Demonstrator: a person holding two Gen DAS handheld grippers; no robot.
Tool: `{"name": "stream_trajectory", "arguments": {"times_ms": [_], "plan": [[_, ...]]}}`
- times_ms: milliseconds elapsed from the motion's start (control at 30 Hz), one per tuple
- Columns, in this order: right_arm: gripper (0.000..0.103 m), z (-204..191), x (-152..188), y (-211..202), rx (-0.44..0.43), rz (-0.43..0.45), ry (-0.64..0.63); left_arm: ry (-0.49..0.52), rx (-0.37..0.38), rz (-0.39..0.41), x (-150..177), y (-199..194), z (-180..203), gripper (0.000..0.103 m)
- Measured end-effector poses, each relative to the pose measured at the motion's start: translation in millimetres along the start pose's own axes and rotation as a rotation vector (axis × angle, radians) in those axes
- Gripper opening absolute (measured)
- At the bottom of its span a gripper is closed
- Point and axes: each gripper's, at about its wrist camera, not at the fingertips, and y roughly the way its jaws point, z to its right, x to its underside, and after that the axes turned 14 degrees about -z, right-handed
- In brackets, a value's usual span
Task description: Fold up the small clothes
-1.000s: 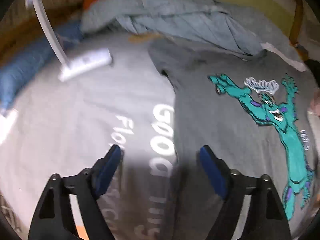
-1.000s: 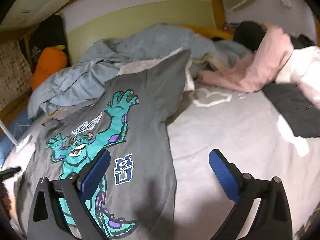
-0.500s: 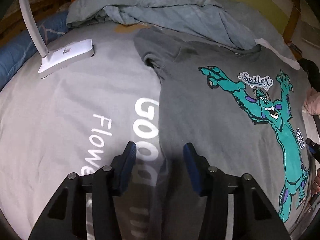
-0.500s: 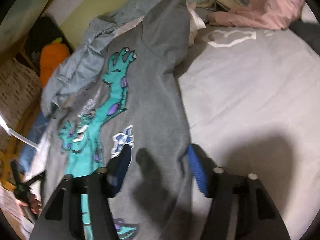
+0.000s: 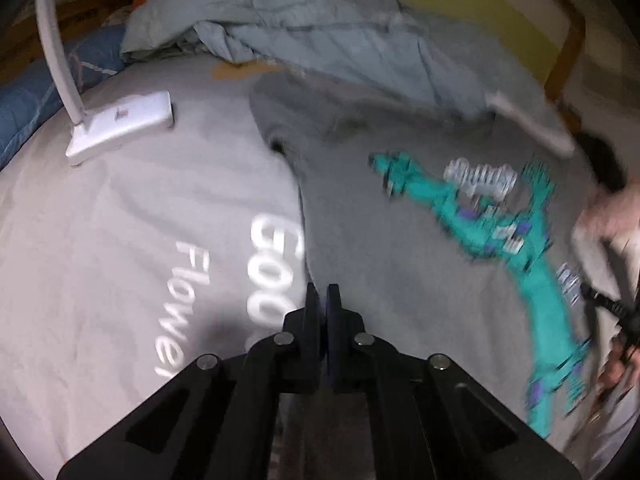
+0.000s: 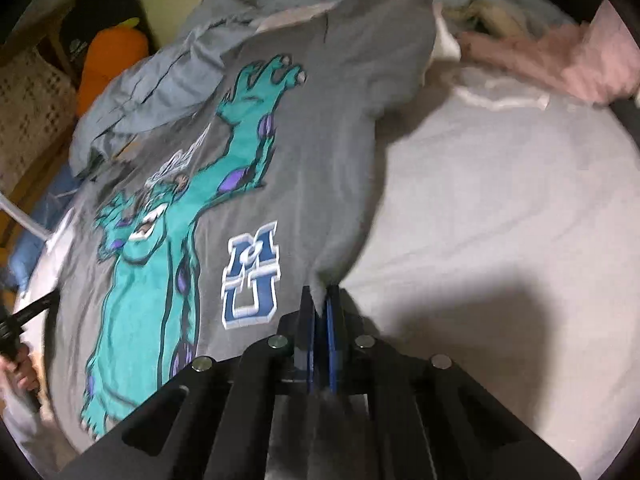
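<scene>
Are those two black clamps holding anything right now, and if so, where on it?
Both pinch the grey monster T-shirt. The right gripper grips its side edge beside the blue letters. The left gripper has shut on the opposite side edge, next to the bedsheet's white lettering.

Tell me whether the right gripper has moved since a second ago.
Yes. The right gripper has come down and in toward the grey T-shirt, whose MU print now looms larger; its jaws have just been closing and now pinch the shirt's side edge.
</scene>
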Motion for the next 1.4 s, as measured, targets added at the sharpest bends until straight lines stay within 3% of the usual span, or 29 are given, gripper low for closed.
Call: {"name": "stream_trajectory", "arguments": {"times_ms": [67,133,200,233,300,467,567,600,667,700,733,767,800,933,1033,1100,1167,1233,1400], "plan": [[0.003,-3.7,-10.3,-29.8,-0.031,0.092,0.012,-0.009,0.046,0.053,-14.4,-22.9,0.9,0.001],[0.003,-13.4,-28.2,-67.5,0.018,0.197,-0.019,0.017,0.085,0.1,-33.0,-45.2,7.0,0.001],[0.003,-25.3,-45.8,-87.3,0.062,0.245,-0.076,0.042,0.005,0.141,-56.6,-58.2,16.8,0.001],[0.003,-31.5,-59.5,-93.8,0.133,0.273,-0.085,0.034,-0.035,0.163,-69.4,-61.8,19.3,0.001],[0.003,-30.7,-85.1,-97.9,0.182,0.298,-0.078,-0.009,-0.055,0.178,-100.9,-62.0,16.7,0.001],[0.004,-17.5,-152.8,-48.2,0.154,0.254,-0.018,-0.034,-0.156,0.107,-155.1,-1.9,13.2,0.002],[0.016,-13.7,-164.5,-0.8,0.278,0.216,-0.007,-0.08,-0.193,0.075,-157.8,33.1,1.7,0.005],[0.027,-9.0,-163.4,7.0,0.321,0.208,0.002,-0.097,-0.195,0.075,-155.8,38.6,-2.6,0.007],[0.047,7.3,-154.9,6.8,0.333,0.224,0.046,-0.082,-0.21,0.101,-149.2,36.4,-4.8,0.008],[0.057,15.9,-148.7,1.4,0.328,0.235,0.06,-0.051,-0.233,0.127,-143.0,29.3,-2.4,0.014],[0.058,23.3,-142.7,-7.5,0.326,0.25,0.072,-0.019,-0.272,0.152,-135.6,20.5,1.9,0.022],[0.058,29.1,-136.5,-15.1,0.322,0.256,0.076,0.012,-0.304,0.175,-127.4,12.3,5.2,0.04],[0.058,34.7,-127.2,-26.5,0.296,0.259,0.078,0.045,-0.327,0.203,-115.6,0.3,8.4,0.047],[0.058,43.2,-70.5,-66.0,0.097,0.205,0.035,0.127,-0.225,0.279,-60.3,-46.0,9.0,0.046],[0.058,39.9,-20.5,-81.3,0.027,0.2,0.043,0.092,-0.195,0.333,-7.9,-74.8,11.0,0.046],[0.058,35.1,11.0,-85.4,0.01,0.207,0.059,0.065,-0.172,0.359,27.1,-86.3,14.3,0.046],[0.058,29.9,33.8,-84.3,0.057,0.185,0.072,0.035,-0.183,0.377,56.3,-91.1,20.4,0.046],[0.043,24.6,53.3,-83.0,0.047,0.152,0.05,0.03,-0.165,0.393,81.5,-92.9,27.8,0.046],[0.032,31.8,91.7,-55.5,-0.069,0.026,0.113,0.059,-0.1,0.42,107.8,-94.3,50.3,0.048]]}}
